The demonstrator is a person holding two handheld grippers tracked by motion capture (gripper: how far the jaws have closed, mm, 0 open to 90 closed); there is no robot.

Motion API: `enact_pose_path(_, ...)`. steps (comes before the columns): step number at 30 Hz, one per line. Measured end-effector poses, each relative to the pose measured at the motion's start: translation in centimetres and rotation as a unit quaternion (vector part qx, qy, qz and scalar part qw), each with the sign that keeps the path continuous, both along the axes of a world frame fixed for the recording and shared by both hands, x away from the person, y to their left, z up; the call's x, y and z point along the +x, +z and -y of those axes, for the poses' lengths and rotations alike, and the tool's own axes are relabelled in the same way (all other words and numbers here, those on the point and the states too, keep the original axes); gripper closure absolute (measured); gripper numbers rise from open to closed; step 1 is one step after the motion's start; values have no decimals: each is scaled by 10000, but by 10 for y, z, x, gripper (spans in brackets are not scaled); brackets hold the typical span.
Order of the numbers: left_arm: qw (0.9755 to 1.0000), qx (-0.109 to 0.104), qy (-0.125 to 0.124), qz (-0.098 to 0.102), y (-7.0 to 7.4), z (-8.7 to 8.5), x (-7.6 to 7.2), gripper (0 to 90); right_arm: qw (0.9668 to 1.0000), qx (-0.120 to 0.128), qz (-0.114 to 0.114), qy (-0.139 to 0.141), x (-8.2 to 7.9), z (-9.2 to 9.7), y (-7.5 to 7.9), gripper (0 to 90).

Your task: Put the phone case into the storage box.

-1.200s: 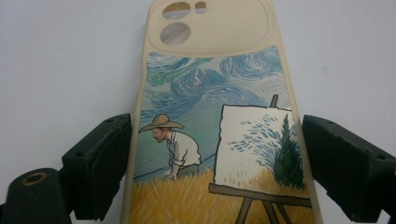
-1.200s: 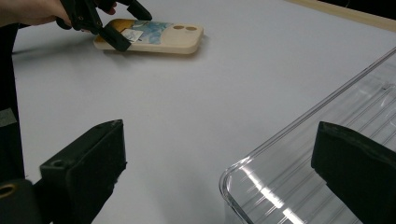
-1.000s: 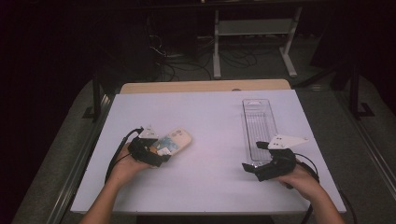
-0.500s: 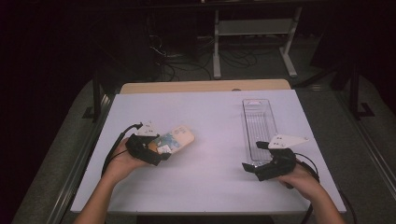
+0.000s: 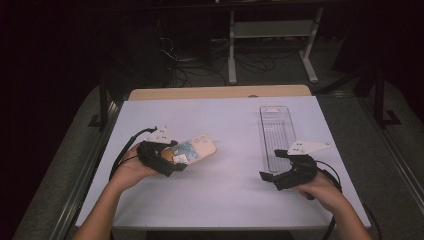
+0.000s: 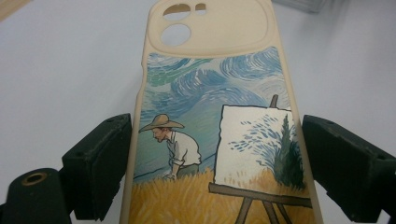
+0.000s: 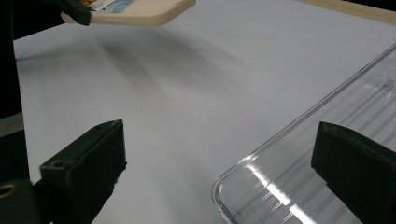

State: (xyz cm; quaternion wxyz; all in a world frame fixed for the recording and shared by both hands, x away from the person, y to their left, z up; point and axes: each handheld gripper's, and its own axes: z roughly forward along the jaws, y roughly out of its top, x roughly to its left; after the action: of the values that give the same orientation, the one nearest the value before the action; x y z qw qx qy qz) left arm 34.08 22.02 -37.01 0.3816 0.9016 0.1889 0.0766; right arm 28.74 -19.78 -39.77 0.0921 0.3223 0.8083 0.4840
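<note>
Phone case [image 6: 219,130]: cream-edged, printed with a painter in a straw hat, a wheat field, an easel and a swirled blue sky; camera cut-outs at its far end; in the high view it juts out to the right from the left tool, over the left half of the table, and its shadow in the right gripper view shows it is clear of the surface
Left gripper [image 5: 176,161]: clamped on the phone case, one black jaw against each long edge near its lower end
Left hand [image 5: 131,170]: wrapped round the tool's body, cable looping off to the left
Right gripper [image 5: 270,166]: jaws spread wide with nothing between them, held low over the table near the front right
Clear tray [image 5: 276,131]: long, ribbed, transparent, lying lengthwise on the right side; its near corner sits just beside the right tool
Table [image 5: 230,125]: white top with a strip of wood along its far edge
</note>
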Motion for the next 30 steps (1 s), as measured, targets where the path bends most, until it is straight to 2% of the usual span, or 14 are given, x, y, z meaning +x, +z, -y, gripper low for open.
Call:
enact_pose_path(7, 9995, -23, -301, 49, 12, 6, 0, 109, 9999, -25, 13, 158, 6, -1, 14, 24)
enact_pose_path(10, 9990, -91, -433, 21, 17, 11, 0, 109, 9993, -79, -19, 370, 12, -3, 23, 19)
enact_pose_path(15, 9983, -165, -559, -59, 18, 13, 2, 109, 9987, -96, 0, 507, 18, -7, 29, 17)
enact_pose_path(16, 9980, -216, -585, -101, 19, 13, 2, 109, 9979, -122, -10, 631, 20, -10, 32, 17)
enact_pose_path(17, 9980, -216, -585, -101, 19, 13, 2, 109, 9979, -122, -10, 631, 20, -10, 32, 17)
enact_pose_path(18, 9975, -219, -675, -72, 20, 13, 3, 109, 9970, -182, 7, 753, 22, -13, 35, 17)
enact_pose_path(21, 9970, -297, -703, -87, 19, 15, 2, 109, 9964, -201, 36, 829, 25, -15, 38, 17)
enact_pose_path(27, 9955, -262, -907, -74, 19, 18, 0, 109, 9940, -247, 85, 1062, 34, -22, 44, 8)
enact_pose_path(30, 9944, -264, -1022, -66, 22, 21, 0, 109, 9929, -285, 30, 1156, 37, -27, 48, 0)
